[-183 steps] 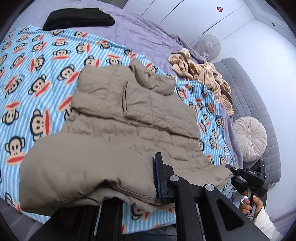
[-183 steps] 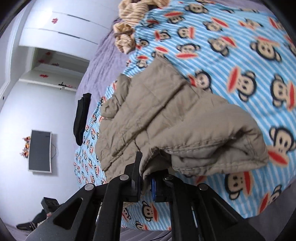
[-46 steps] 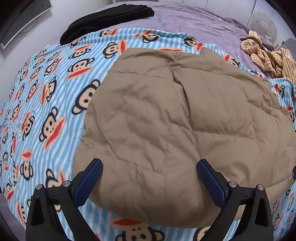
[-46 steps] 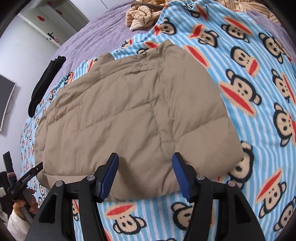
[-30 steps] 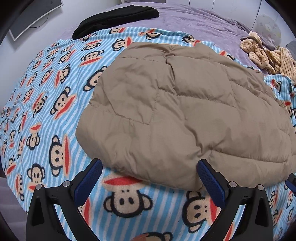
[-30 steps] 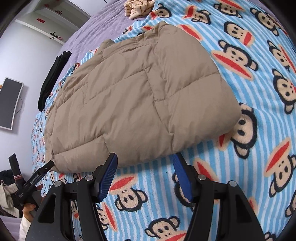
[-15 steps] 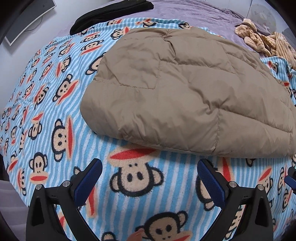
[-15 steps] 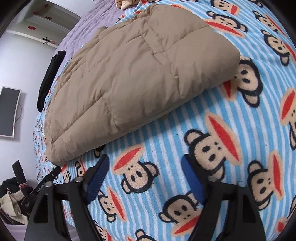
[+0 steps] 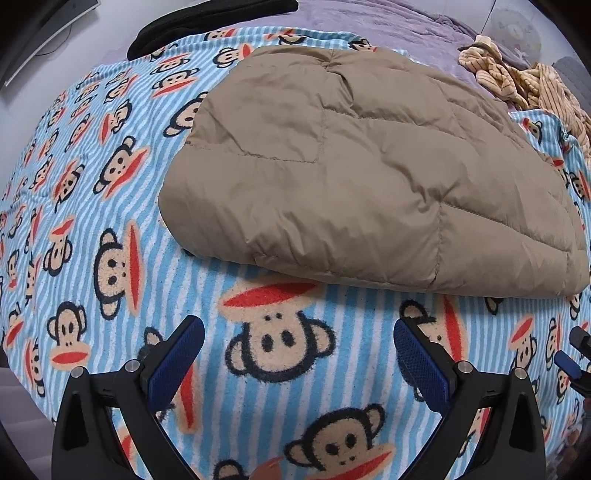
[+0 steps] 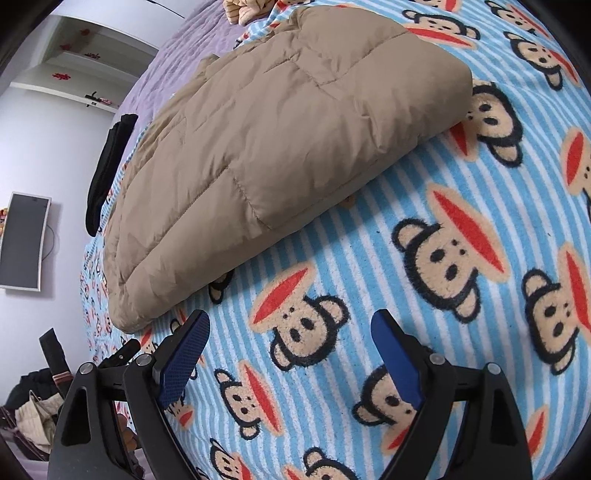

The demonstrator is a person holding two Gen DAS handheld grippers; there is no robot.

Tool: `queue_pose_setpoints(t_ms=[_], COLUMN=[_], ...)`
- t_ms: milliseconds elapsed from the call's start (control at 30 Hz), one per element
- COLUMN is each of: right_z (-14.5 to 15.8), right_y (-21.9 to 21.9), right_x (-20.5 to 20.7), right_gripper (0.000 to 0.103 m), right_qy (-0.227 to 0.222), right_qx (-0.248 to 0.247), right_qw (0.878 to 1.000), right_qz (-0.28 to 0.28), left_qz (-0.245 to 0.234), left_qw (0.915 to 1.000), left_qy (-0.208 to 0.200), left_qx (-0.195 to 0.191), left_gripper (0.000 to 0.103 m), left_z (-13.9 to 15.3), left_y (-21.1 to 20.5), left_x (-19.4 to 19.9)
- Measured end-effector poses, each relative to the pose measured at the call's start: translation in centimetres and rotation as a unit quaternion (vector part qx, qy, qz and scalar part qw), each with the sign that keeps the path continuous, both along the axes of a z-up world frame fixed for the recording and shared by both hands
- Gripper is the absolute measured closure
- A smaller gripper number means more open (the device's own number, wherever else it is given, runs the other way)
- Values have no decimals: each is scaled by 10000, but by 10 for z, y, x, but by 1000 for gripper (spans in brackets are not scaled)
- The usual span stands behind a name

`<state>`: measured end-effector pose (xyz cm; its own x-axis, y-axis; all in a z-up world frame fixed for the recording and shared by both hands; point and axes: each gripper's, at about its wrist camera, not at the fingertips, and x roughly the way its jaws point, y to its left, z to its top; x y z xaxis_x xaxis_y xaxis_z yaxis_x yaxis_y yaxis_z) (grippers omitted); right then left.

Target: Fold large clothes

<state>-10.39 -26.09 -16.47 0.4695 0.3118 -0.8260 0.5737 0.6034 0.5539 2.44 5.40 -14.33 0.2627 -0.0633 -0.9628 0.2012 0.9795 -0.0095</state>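
A tan quilted puffer jacket point(image 9: 362, 166) lies folded into a flat bundle on a blue striped blanket with monkey faces point(image 9: 280, 339). My left gripper point(image 9: 299, 354) is open and empty, a short way back from the jacket's near folded edge. In the right wrist view the same jacket point(image 10: 273, 140) fills the upper left, and my right gripper point(image 10: 290, 354) is open and empty over bare blanket point(image 10: 443, 251) below its edge. The tip of the other gripper point(image 9: 576, 354) shows at the far right of the left wrist view.
A black folded garment point(image 9: 214, 22) lies at the bed's far side on a purple cover point(image 9: 388, 18). A beige striped garment point(image 9: 532, 85) is bunched at the far right. A wall screen point(image 10: 24, 240) hangs to the left, and clothes point(image 10: 33, 410) are piled beyond the bed edge.
Six seconds ago both grippers were shut on the jacket's hem, lifting it. They have let go and drawn back from the folded jacket, which now lies still farther from the fingers.
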Motion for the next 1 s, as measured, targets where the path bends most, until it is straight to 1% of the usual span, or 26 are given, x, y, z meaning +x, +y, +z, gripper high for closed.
queue_pose_setpoints(t_ms=[133,200,267,300,367,433,533,600,767,933,1000], right_z=[0,-2,-4,-5,-7,-8,-14,-19,-34,-42,-42], right_y=[1,0,-6,-9,-16,-22,-34,-42,-62,-77,-79], right_x=[2,4,4,4,4,6,11,15,26,45,53], right_gripper=[12,12,12,12,12,12,12,12,12,12,9], right_qy=[-101,-124,-143,-164,-207,-264,-379,-414,-500,-716,-848], right_qx=[11,34,120,165,225,310,522,632,866,1031,1156], right_qw=[9999,9999,9995,9993,9986,9976,9948,9925,9843,9778,9748], right_qz=[-34,-115,-244,-307,-429,-558,-789,-965,-1452,-1678,-1712], left_qz=[233,300,292,326,475,651,825,888,1058,1177,1204], left_qw=[9997,9995,9987,9972,9908,9823,9737,9702,9574,9540,9536], left_qy=[35,124,278,359,482,523,430,411,628,676,709], left_qx=[115,-3,-318,-570,-1175,-1676,-2079,-2217,-2614,-2673,-2667], left_gripper=[0,0,0,0,0,0,0,0,0,0,0], left_z=[-6,-8,-12,-12,-12,-11,-9,-11,-25,-35,-39], left_y=[7,12,15,17,24,30,35,36,38,30,25], left_x=[4,6,8,8,11,15,23,30,49,57,58])
